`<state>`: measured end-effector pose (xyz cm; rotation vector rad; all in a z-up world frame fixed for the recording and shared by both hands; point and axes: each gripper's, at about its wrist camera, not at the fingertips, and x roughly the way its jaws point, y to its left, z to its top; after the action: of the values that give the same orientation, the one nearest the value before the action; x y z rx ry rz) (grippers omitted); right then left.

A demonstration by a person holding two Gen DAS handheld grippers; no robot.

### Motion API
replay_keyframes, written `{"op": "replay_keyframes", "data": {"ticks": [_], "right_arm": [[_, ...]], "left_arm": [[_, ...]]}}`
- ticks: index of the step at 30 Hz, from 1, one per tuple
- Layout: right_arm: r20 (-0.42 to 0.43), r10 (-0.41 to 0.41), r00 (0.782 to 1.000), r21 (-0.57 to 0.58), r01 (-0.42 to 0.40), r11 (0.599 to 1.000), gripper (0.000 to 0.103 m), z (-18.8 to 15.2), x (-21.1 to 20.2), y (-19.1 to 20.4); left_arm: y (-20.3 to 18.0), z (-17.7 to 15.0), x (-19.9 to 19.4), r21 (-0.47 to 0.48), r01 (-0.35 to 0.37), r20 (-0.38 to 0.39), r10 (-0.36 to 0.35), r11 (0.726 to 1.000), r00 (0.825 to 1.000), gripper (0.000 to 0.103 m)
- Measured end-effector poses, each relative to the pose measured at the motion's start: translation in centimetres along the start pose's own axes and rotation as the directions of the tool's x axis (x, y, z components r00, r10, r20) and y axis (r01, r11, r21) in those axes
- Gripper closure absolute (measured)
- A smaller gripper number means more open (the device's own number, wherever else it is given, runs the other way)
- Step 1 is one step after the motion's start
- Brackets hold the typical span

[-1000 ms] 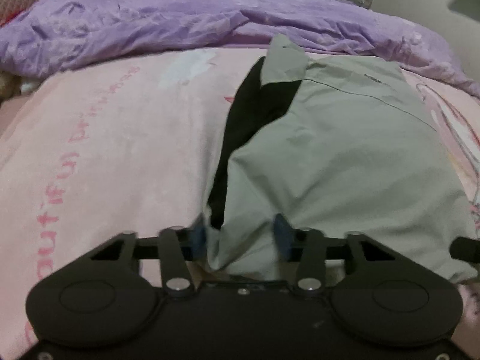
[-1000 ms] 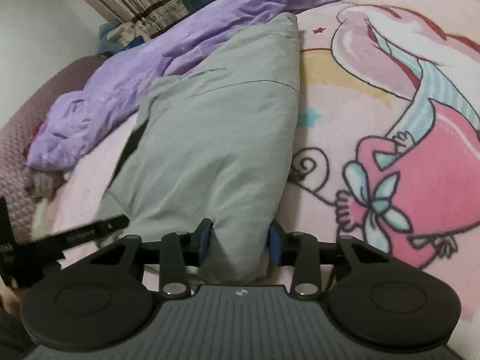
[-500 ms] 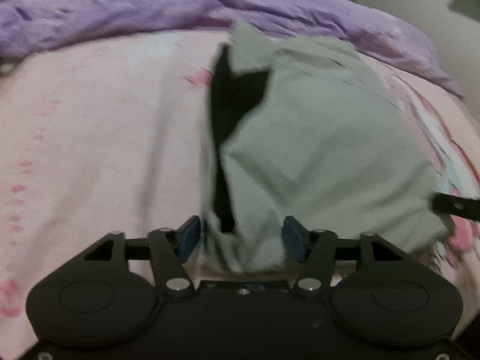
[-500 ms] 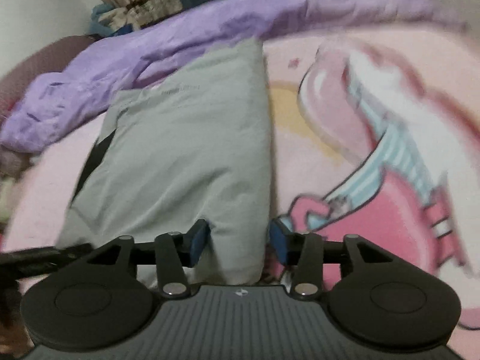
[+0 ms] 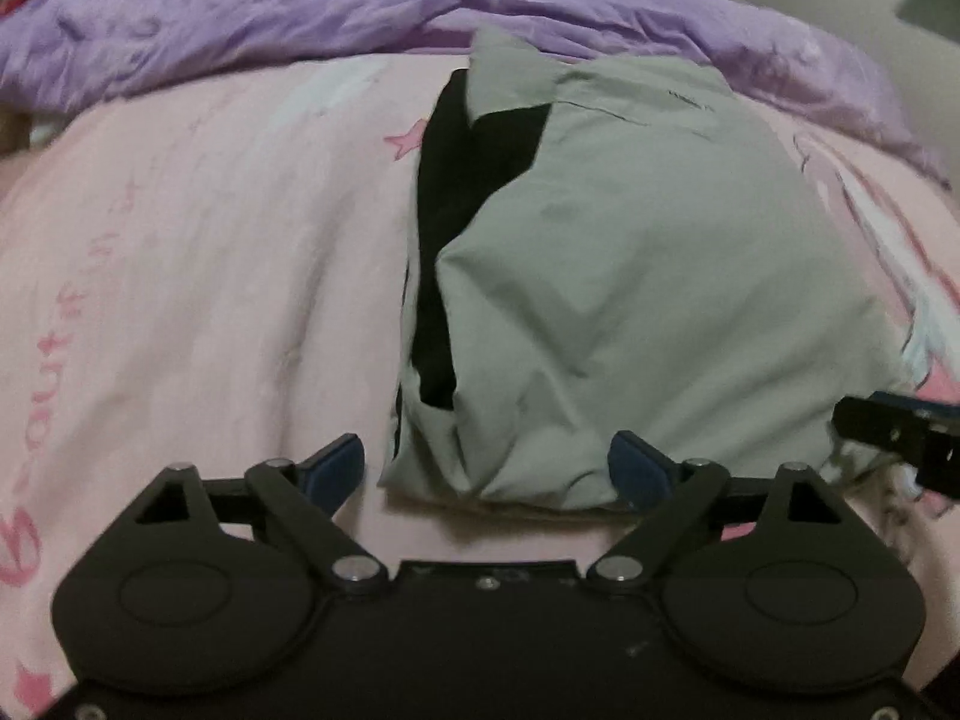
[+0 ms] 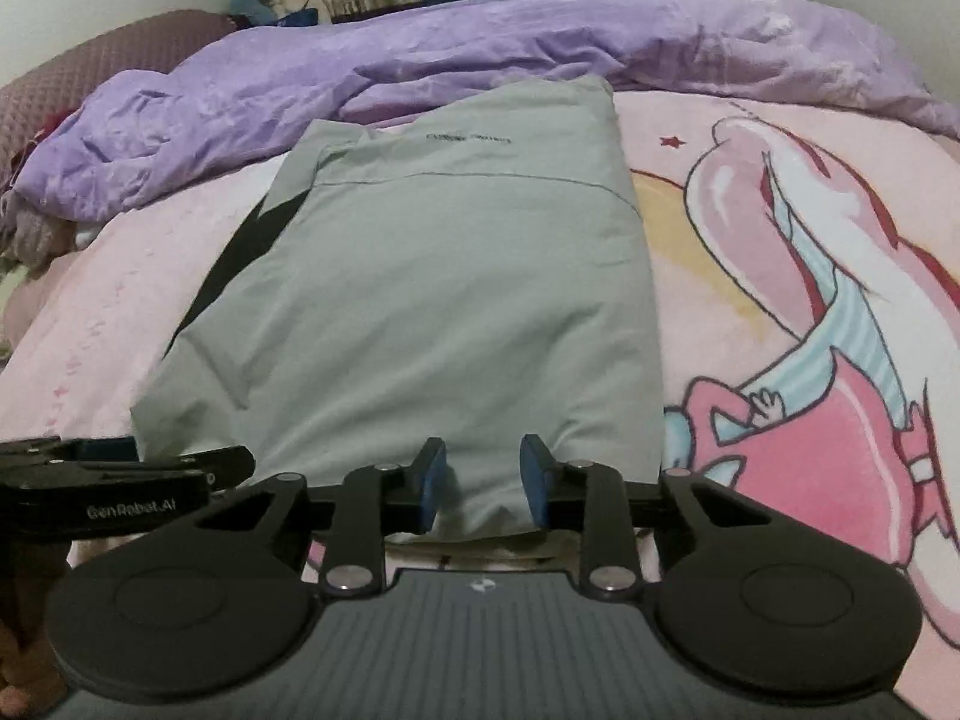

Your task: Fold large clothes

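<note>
Pink cartoon-print bed (image 6: 750, 276), purple duvet (image 6: 420, 54) behind the folded grey garment (image 6: 432, 276). Left hand-held gripper (image 5: 489, 471) opening wide, garment's near edge loose between its jaws. Right hand-held gripper (image 6: 483, 483) closing around the near hem, pads not yet pressing.

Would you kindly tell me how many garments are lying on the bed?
1: a grey garment on the pink sheet, just before the purple quilt. More may be hidden.

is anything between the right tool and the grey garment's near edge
Nothing visible: the right tool already straddles the near hem of the grey garment, jaws closing with cloth between them.
</note>
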<state>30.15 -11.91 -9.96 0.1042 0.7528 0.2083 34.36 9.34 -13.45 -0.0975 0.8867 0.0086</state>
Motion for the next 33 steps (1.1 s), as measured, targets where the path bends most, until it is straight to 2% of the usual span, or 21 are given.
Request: {"op": "replay_keyframes", "data": {"ticks": [4,6,8,11,13,15,18,21,23,26,29,31,33], "right_arm": [[0.003,0.003,1.0,0.008,-0.003,1.0,0.06,0.2,-1.2,0.3],[0.004,-0.002,1.0,-0.007,0.002,1.0,0.056,0.3,-1.7,0.7],[0.009,0.007,1.0,-0.026,-0.007,1.0,0.054,0.0,-1.5,0.9],[-0.012,0.042,0.999,0.005,-0.042,0.999,0.059,-1.5,0.1,-0.7],[-0.001,0.076,0.997,0.041,-0.076,0.996,0.059,-1.5,-0.5,-1.2],[0.002,0.083,0.997,0.054,-0.083,0.995,0.058,-1.0,-1.4,-1.2],[0.028,0.052,0.998,0.05,-0.054,0.997,0.054,-0.8,-2.2,-0.9],[0.024,0.039,0.999,0.047,-0.04,0.998,0.053,-0.8,-2.5,-0.7],[0.029,0.028,0.999,0.036,-0.029,0.999,0.049,-0.8,-2.7,-0.5],[0.028,0.032,0.999,0.031,-0.033,0.999,0.047,-0.9,-2.0,-0.5],[0.009,0.054,0.999,0.036,-0.054,0.998,0.049,-1.4,-0.5,-0.8],[0.001,0.071,0.997,0.05,-0.071,0.996,0.049,-1.2,-0.9,-0.6],[0.039,0.065,0.997,0.026,-0.066,0.997,0.045,-0.7,-2.2,-0.3]], "left_arm": [[-0.8,0.5,-2.8,0.056,-0.031,0.072,0.027,0.998,0.997,0.011],[-1.0,0.5,-3.3,0.059,-0.01,0.098,0.005,0.998,0.995,0.001],[-1.1,0.0,-2.6,0.068,-0.009,0.075,0.004,0.998,0.997,0.0],[-1.6,-1.4,0.2,0.092,-0.047,0.015,0.046,0.995,0.999,0.0],[-0.8,-1.7,0.4,0.03,-0.022,0.019,0.021,0.999,1.0,0.0],[-0.8,-1.1,0.1,0.029,-0.014,0.009,0.014,0.999,1.0,0.0],[-1.7,-0.7,-0.8,0.079,-0.066,0.039,0.063,0.995,0.997,0.0],[-2.0,-0.3,-1.5,0.08,-0.059,0.064,0.054,0.995,0.996,0.0],[-2.2,-0.4,-1.4,0.102,-0.067,0.078,0.06,0.993,0.995,0.0],[-2.3,-0.7,0.4,0.132,-0.102,0.033,0.098,0.986,0.995,0.0],[-1.7,-0.8,0.6,0.086,-0.074,0.028,0.072,0.994,0.997,0.0],[-1.8,-0.2,-0.1,0.118,-0.083,0.042,0.078,0.99,0.996,0.0],[-1.7,0.9,-1.1,0.129,-0.117,0.088,0.106,0.985,0.99,0.0]]}}
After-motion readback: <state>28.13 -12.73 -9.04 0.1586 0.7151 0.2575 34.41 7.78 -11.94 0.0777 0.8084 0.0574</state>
